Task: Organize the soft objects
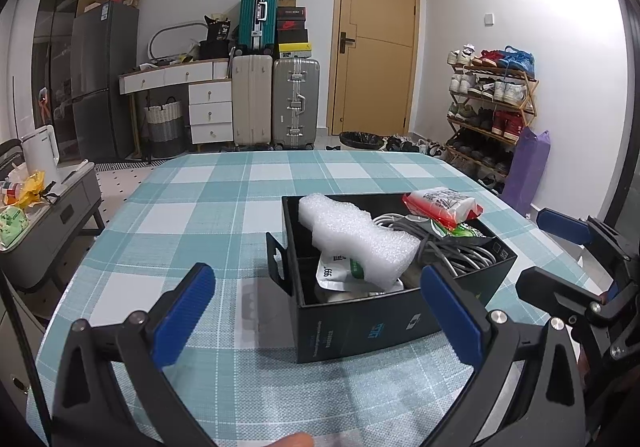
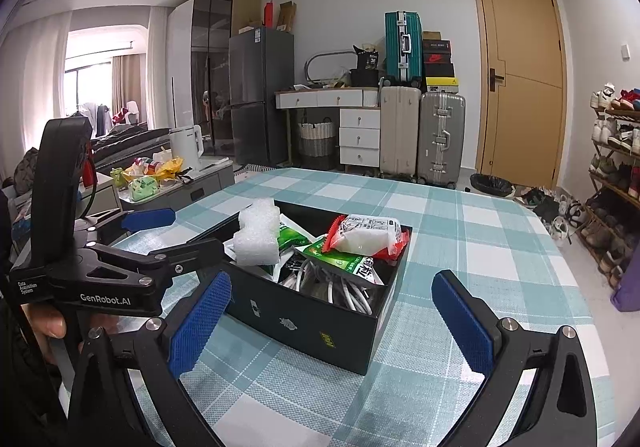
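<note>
A black box (image 1: 372, 327) (image 2: 316, 323) stands on the checked tablecloth (image 1: 192, 215) (image 2: 480, 247). In it lie a white foam piece (image 1: 352, 239) (image 2: 256, 235), a red-and-white packet (image 1: 440, 205) (image 2: 368, 233), green-and-white packets (image 2: 352, 261) (image 1: 340, 269) and grey cables (image 1: 452, 251) (image 2: 344, 293). My left gripper (image 1: 316, 311) is open and empty just in front of the box. My right gripper (image 2: 332, 315) is open and empty, its jaws either side of the box's near corner. Each gripper shows in the other's view, the right one (image 1: 580, 247) and the left one (image 2: 140, 231).
A low grey side cabinet (image 1: 52, 223) with bags and a kettle stands left of the table. Suitcases (image 1: 276, 103), a white desk, a fridge, a door and a shoe rack (image 1: 492, 107) line the walls. A purple bag (image 1: 524, 175) leans by the rack.
</note>
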`<state>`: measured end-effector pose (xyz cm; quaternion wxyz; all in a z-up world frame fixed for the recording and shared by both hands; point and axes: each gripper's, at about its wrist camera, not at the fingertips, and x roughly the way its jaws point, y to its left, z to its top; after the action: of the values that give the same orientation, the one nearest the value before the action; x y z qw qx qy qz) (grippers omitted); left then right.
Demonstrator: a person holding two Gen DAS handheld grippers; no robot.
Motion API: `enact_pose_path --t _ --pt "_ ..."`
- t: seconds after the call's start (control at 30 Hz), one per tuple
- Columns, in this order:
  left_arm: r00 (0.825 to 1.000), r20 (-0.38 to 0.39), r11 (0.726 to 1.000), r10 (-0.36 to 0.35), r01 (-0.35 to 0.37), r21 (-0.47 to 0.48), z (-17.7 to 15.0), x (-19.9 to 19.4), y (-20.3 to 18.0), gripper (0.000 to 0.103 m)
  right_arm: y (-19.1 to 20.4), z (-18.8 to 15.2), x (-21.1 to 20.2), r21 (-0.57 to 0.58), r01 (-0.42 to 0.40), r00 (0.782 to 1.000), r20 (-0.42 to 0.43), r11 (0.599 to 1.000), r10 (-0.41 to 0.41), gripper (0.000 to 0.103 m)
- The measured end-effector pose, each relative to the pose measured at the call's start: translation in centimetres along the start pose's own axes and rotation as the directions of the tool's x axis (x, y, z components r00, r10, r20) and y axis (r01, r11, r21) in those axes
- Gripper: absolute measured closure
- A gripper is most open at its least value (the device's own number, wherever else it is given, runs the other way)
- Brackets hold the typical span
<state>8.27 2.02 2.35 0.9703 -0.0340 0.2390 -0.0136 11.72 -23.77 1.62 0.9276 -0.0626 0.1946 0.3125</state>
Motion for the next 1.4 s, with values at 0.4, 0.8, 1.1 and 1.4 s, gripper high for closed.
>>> enact_pose_path --t 0.4,0.8,1.1,1.4 --pt "1.0 0.005 1.0 0.01 -0.009 -0.009 -0.01 0.01 0.22 0.0 -0.25 0.01 -0.57 0.005 0.011 0.999 0.039 1.0 -0.012 0.001" --pt "1.0 0.006 1.0 0.01 -0.01 -0.007 -0.01 0.01 0.25 0.0 -0.27 -0.02 -0.8 0.006 0.012 0.999 0.044 1.0 -0.012 0.001" --pt "1.0 0.007 1.0 0.01 -0.01 -0.009 -0.01 0.01 0.24 0.0 -0.29 0.01 -0.78 0.005 0.011 0.999 0.044 1.0 -0.011 0.001" --pt "1.0 0.007 1.0 0.011 -0.011 -0.009 0.0 0.02 0.29 0.0 -0.31 -0.01 -0.78 0.006 0.012 0.999 0.044 1.0 -0.012 0.001"
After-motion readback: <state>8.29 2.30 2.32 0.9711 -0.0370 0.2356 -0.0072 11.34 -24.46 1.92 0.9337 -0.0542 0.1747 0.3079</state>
